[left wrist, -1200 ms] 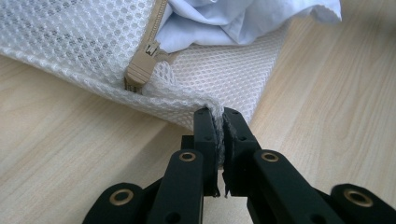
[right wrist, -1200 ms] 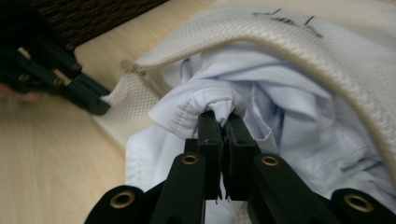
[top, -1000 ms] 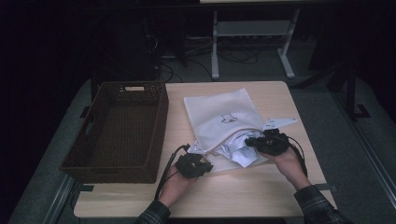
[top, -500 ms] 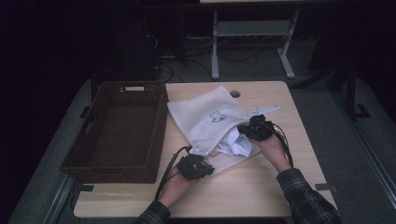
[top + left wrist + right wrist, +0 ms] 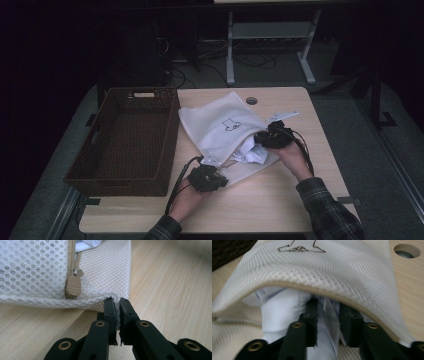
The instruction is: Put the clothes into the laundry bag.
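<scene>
The soft mesh bag (image 5: 220, 131) seems light: left gripper (image 5: 117, 315) fingers clamp its corner at the frame's centre, right gripper (image 5: 329, 322) fingers, just opening, stand apart around the white cloth (image 5: 284, 312).

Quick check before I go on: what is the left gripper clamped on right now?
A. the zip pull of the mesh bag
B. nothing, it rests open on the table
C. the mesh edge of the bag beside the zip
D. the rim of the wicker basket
C: in the left gripper view the left gripper has its jaws shut on the mesh bag edge, with the zip pull free beside them.
</scene>
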### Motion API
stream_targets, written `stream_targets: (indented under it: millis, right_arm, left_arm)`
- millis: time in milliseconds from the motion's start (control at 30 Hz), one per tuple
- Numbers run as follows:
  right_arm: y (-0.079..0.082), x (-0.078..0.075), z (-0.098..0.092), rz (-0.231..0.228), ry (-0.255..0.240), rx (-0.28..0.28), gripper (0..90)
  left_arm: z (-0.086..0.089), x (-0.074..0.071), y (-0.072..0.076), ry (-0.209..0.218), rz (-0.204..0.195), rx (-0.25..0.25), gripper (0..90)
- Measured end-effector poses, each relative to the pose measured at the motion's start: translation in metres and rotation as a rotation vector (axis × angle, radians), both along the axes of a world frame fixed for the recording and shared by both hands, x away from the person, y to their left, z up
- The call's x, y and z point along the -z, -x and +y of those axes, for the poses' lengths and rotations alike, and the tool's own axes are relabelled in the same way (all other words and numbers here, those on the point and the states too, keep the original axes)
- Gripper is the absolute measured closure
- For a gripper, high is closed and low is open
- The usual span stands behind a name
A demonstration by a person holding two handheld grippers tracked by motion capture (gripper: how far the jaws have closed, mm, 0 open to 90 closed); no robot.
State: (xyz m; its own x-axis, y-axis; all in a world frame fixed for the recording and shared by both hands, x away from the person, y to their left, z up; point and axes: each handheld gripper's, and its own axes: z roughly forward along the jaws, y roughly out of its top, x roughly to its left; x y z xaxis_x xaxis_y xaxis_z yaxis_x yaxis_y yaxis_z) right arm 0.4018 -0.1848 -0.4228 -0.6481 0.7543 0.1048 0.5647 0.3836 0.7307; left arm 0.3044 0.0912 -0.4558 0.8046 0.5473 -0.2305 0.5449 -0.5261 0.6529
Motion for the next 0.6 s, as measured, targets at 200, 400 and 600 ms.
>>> stream_targets:
  millis: [200, 400, 600]
  right_arm:
    - [0.020, -0.006, -0.018, 0.012, 0.001, -0.027, 49.8]
    - [0.043, -0.003, -0.028, 0.030, -0.019, -0.066, 39.2]
    - [0.061, 0.006, -0.027, 0.071, -0.048, -0.115, 30.5]
  left_arm:
    - [0.000, -0.001, 0.000, 0.001, -0.004, 0.000, 85.1]
    - [0.002, -0.001, -0.001, -0.002, -0.005, 0.004, 85.0]
    - [0.001, -0.001, -0.001, -0.001, -0.004, 0.001, 85.0]
